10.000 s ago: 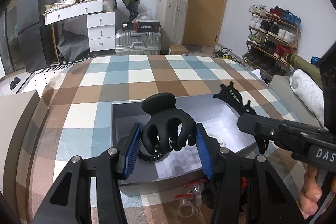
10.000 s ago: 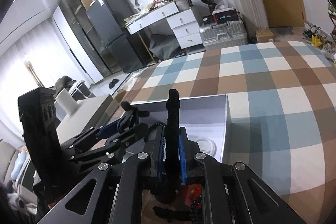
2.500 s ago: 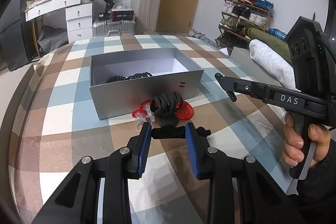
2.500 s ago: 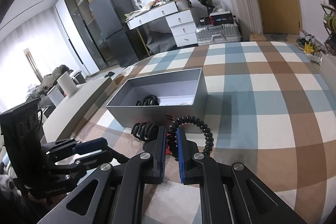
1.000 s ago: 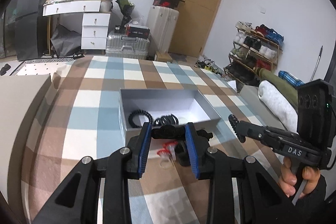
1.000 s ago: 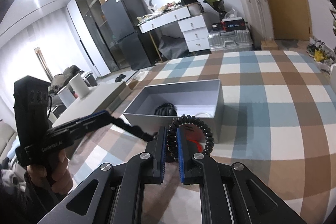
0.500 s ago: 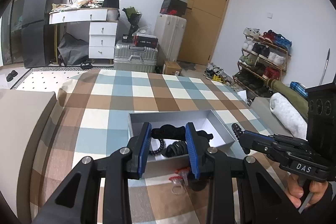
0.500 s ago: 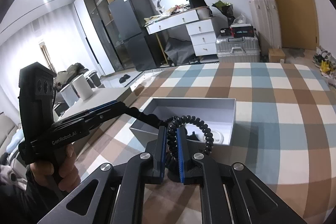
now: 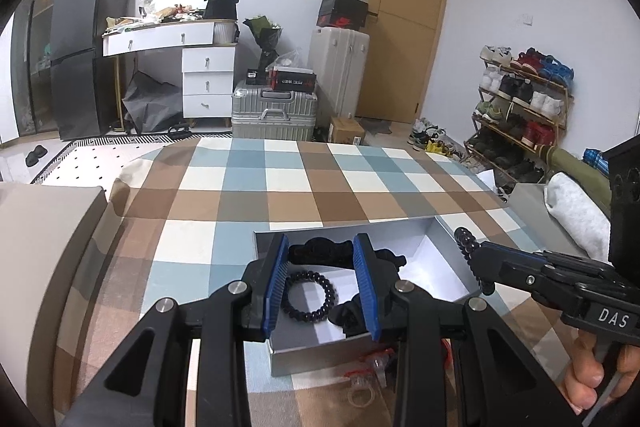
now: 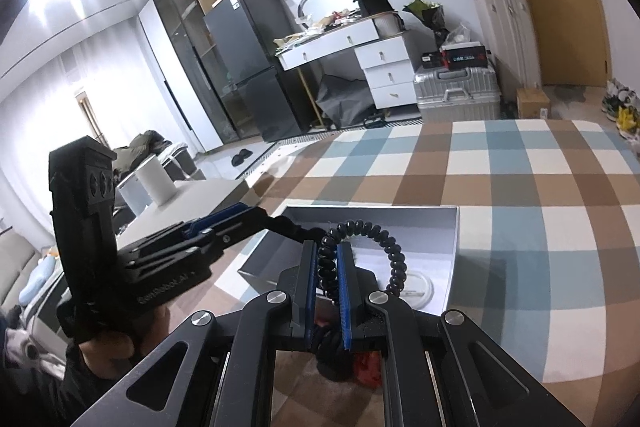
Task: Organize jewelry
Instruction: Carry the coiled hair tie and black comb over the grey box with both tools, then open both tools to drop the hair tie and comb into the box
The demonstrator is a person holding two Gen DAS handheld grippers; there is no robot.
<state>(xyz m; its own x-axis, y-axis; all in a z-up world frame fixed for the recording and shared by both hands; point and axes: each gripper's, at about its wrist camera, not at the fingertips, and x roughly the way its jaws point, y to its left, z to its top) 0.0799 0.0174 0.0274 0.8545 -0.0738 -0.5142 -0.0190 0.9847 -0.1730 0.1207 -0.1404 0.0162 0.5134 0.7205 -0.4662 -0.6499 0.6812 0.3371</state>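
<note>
Grey box (image 9: 448, 239): my left gripper (image 9: 324, 281) clamps a black hair clip (image 9: 320, 251) above it. My right gripper (image 10: 327, 297) pinches a black spiral hair tie (image 10: 394, 255) over its near edge.

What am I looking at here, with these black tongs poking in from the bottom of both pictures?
A person holds two hand-held grippers, each with a camera looking along its blue-padded fingers. The left view shows the left gripper clamped on a black plastic hair clip above an open grey cardboard box on a checked tablecloth. A black coiled hair tie lies inside. The right view shows the right gripper shut on another black spiral hair tie over that box.
</note>
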